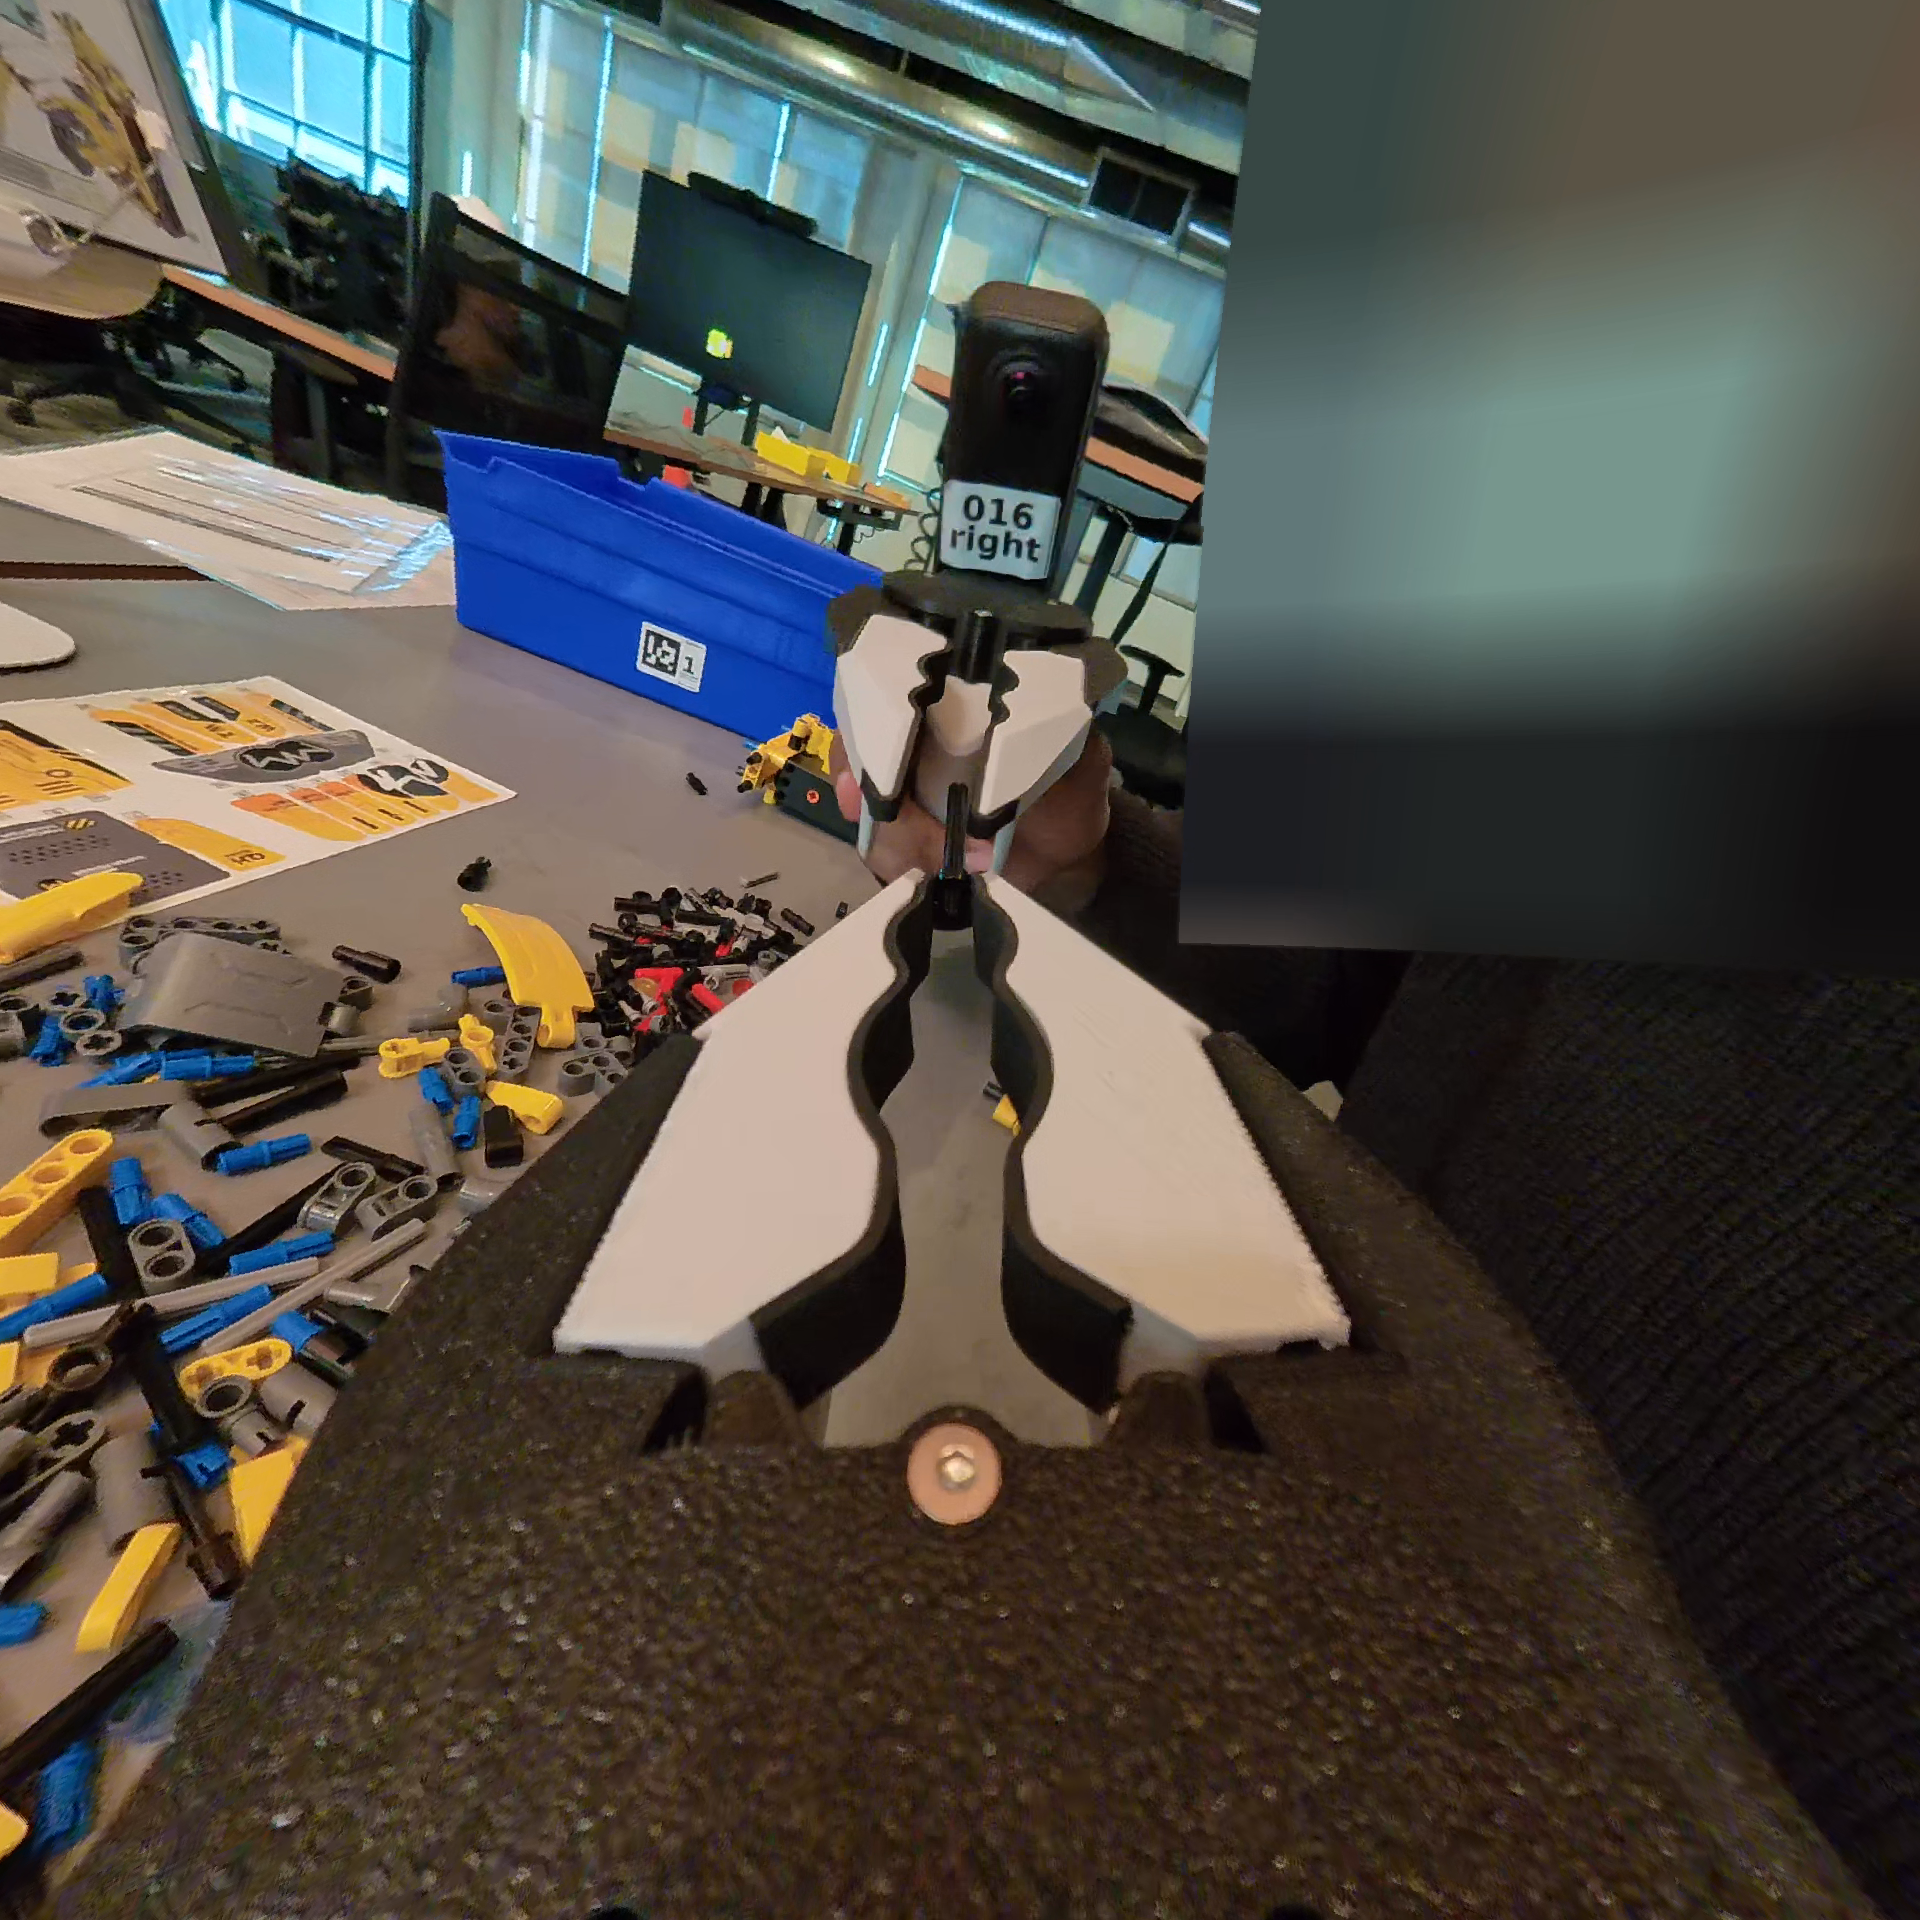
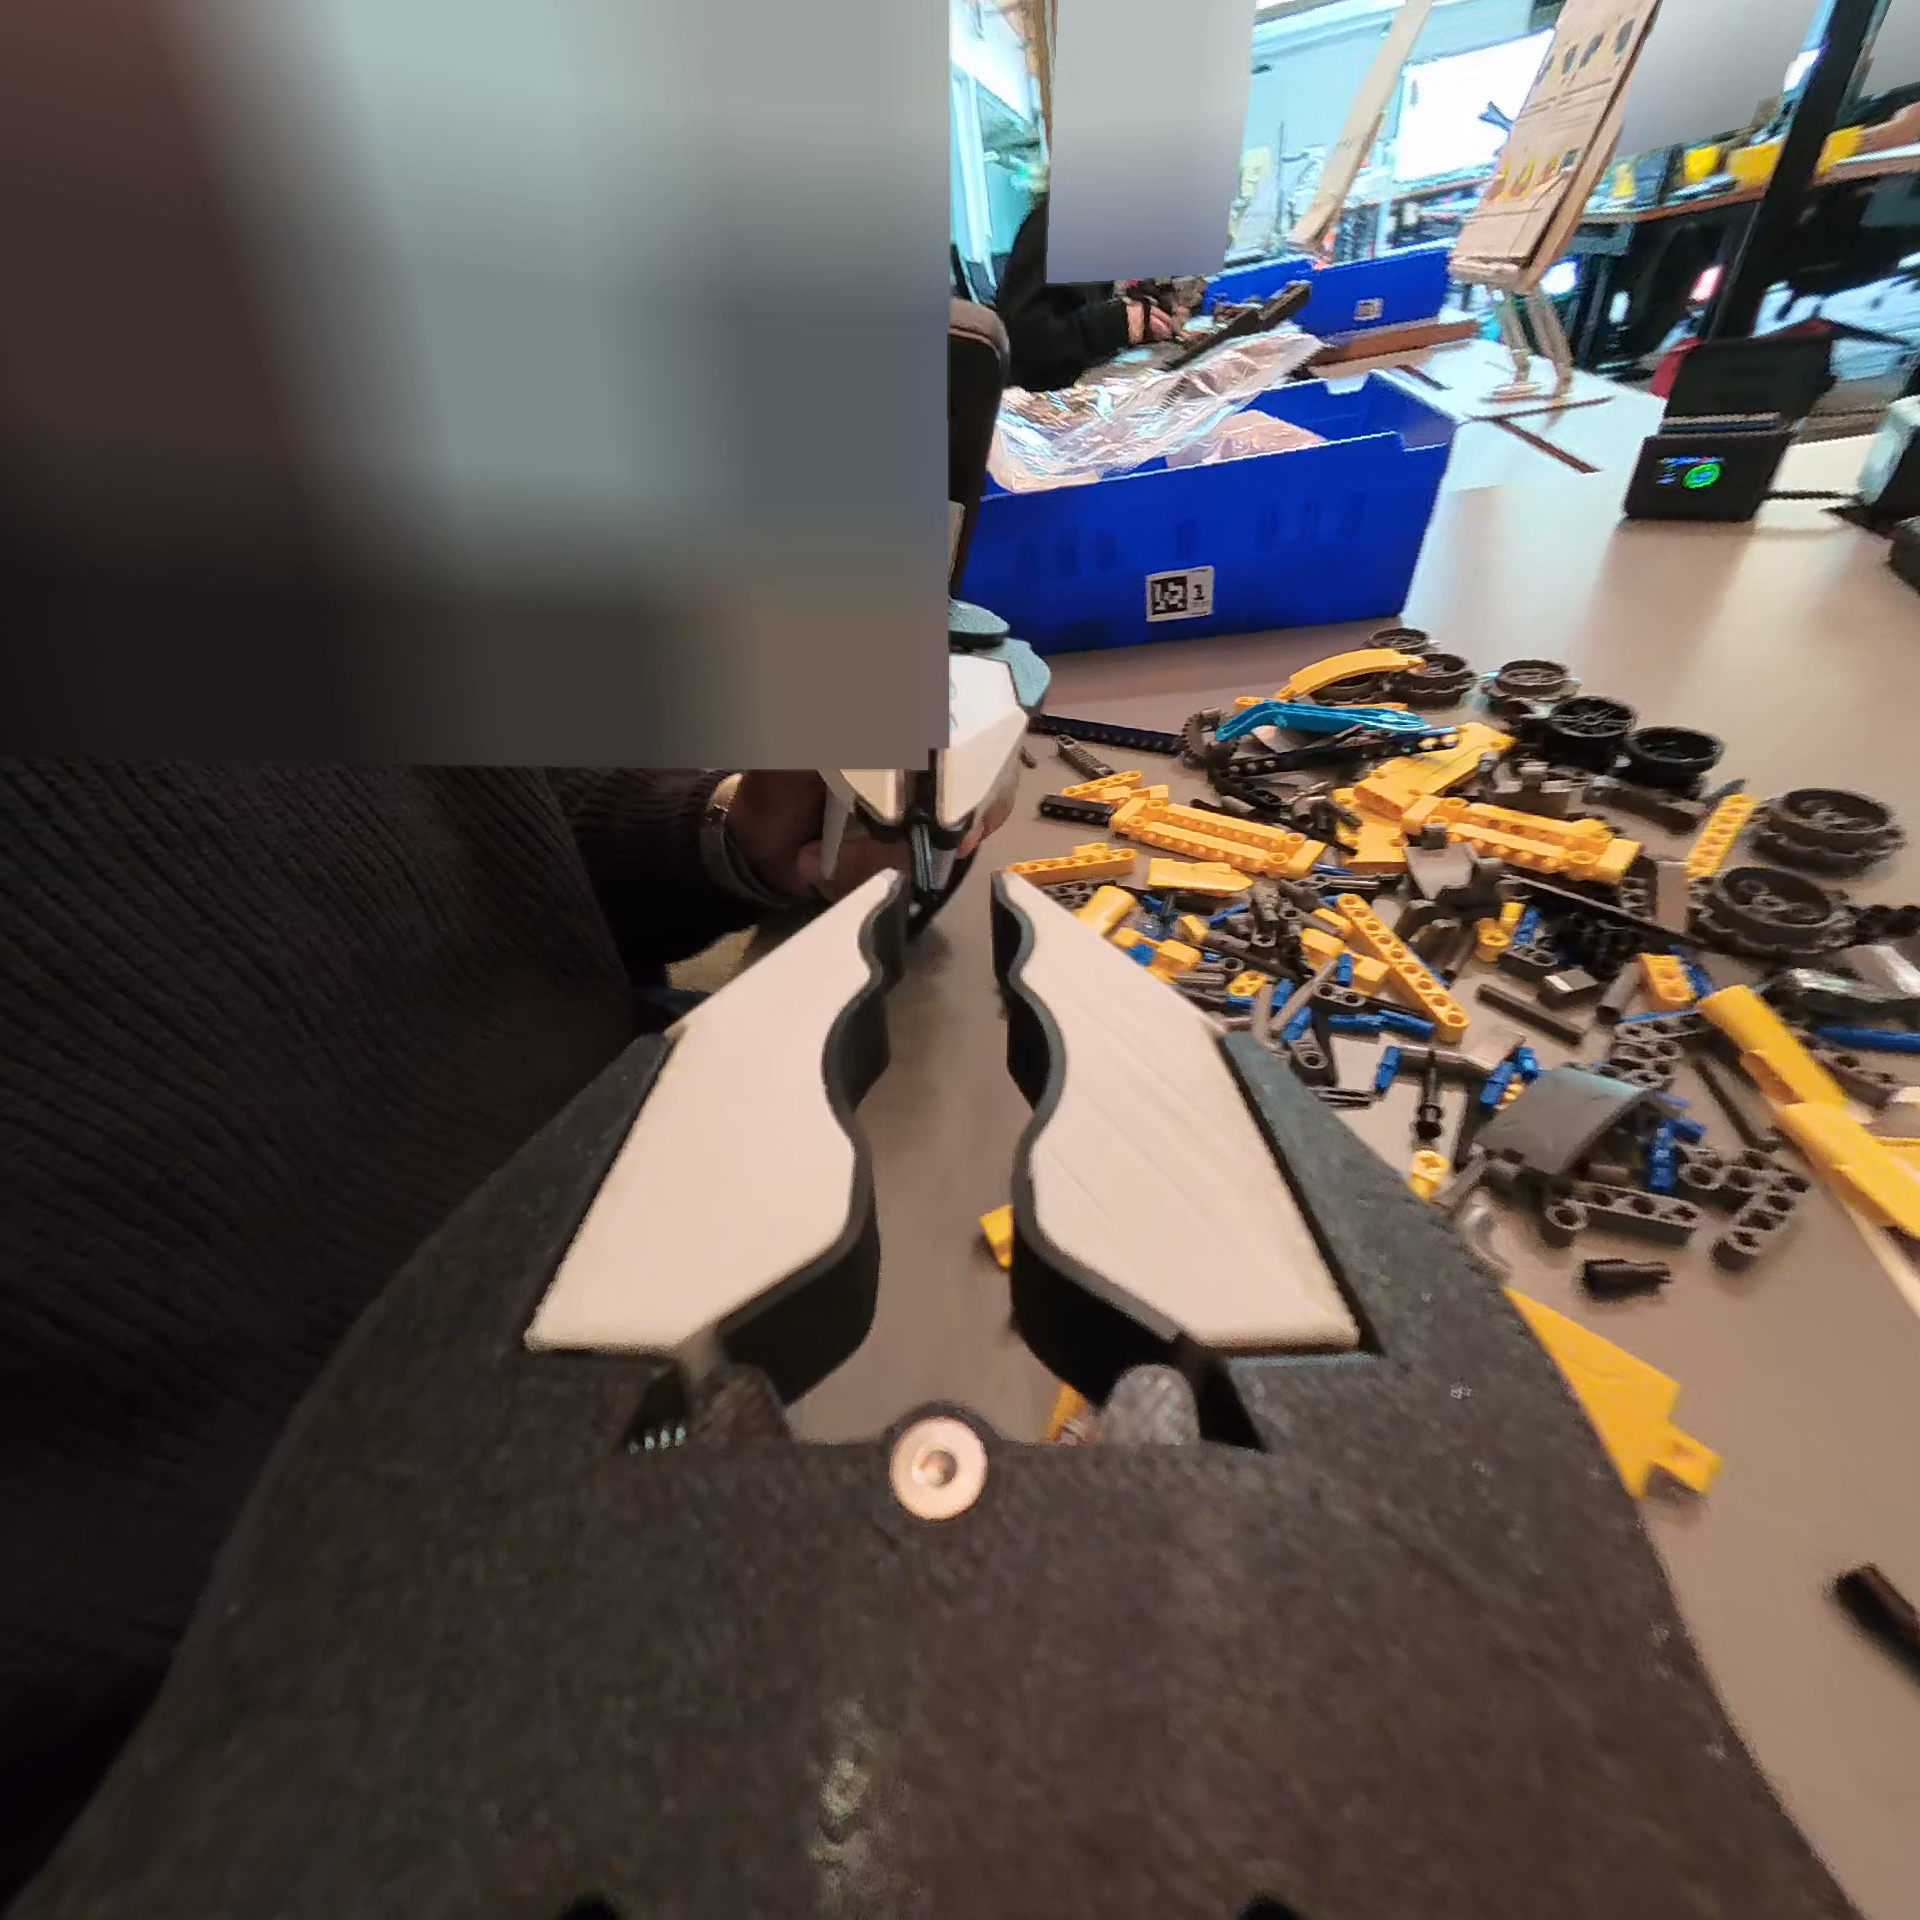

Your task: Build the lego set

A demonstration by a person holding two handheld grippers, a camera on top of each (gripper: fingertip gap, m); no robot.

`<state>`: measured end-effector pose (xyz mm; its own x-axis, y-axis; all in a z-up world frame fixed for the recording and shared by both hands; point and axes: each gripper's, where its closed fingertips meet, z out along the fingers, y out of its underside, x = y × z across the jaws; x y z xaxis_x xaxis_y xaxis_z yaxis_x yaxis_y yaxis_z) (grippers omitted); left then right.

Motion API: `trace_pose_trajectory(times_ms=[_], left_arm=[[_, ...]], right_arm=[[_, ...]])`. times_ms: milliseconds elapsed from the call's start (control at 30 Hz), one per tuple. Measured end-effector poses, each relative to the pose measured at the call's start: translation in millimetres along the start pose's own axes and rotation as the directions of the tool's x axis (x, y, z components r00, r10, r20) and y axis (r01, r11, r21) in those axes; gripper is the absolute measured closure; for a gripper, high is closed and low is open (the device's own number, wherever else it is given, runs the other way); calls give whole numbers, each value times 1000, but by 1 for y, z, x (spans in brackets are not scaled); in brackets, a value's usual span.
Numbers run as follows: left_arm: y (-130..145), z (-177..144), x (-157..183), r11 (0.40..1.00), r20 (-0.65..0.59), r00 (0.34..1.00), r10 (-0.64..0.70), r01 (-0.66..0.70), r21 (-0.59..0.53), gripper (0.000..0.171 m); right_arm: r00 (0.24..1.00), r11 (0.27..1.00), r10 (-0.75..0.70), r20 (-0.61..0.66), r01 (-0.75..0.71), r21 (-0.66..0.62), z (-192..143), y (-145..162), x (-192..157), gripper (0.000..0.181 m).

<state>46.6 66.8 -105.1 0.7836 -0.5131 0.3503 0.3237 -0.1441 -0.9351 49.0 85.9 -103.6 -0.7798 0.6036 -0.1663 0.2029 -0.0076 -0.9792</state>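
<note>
Grey table runs across a workshop room with big windows, desks and a dark monitor far behind. A blue bin stands at the far side, crinkled plastic inside it. Loose building parts, yellow, blue, grey and black, lie heaped to the left, with black wheels far right. A printed sheet lies flat at far left. Near the bin sits a small yellow model. The left gripper is pinched almost closed on a thin black pin, held upright above the near table edge. Facing it, the right gripper stands partly open, gripping nothing, its tips just beside the pin.
</note>
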Motion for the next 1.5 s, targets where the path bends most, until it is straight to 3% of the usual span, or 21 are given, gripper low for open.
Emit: trace_pose_trajectory(times_ms=[200,633,800,1033,1267,1500], left_arm=[[3,2,0,1000,10,1000,14,-14,-17,165],[0,0,-3,1000,20,1000,17,-17,-3,165],[-12,-16,-30,997,198,980,32,-44,60,166],[-22,-27,-39,991,232,973,-15,-17,132,165],[-24,-28,-39,989,229,973,-21,-14,150,165],[-24,-28,-38,988,225,974,-21,-14,153,165]], right_arm=[[999,1000,5,36,-5,-11,4,4,-5,176],[996,997,78,49,-79,20,6,3,-4,177],[991,996,50,-128,-41,74,0,-4,22,165],[953,973,146,-266,-89,215,-31,-21,53,165],[941,903,294,-169,-215,371,-50,-35,59,165],[943,924,251,-219,-167,343,-52,-35,60,165]])
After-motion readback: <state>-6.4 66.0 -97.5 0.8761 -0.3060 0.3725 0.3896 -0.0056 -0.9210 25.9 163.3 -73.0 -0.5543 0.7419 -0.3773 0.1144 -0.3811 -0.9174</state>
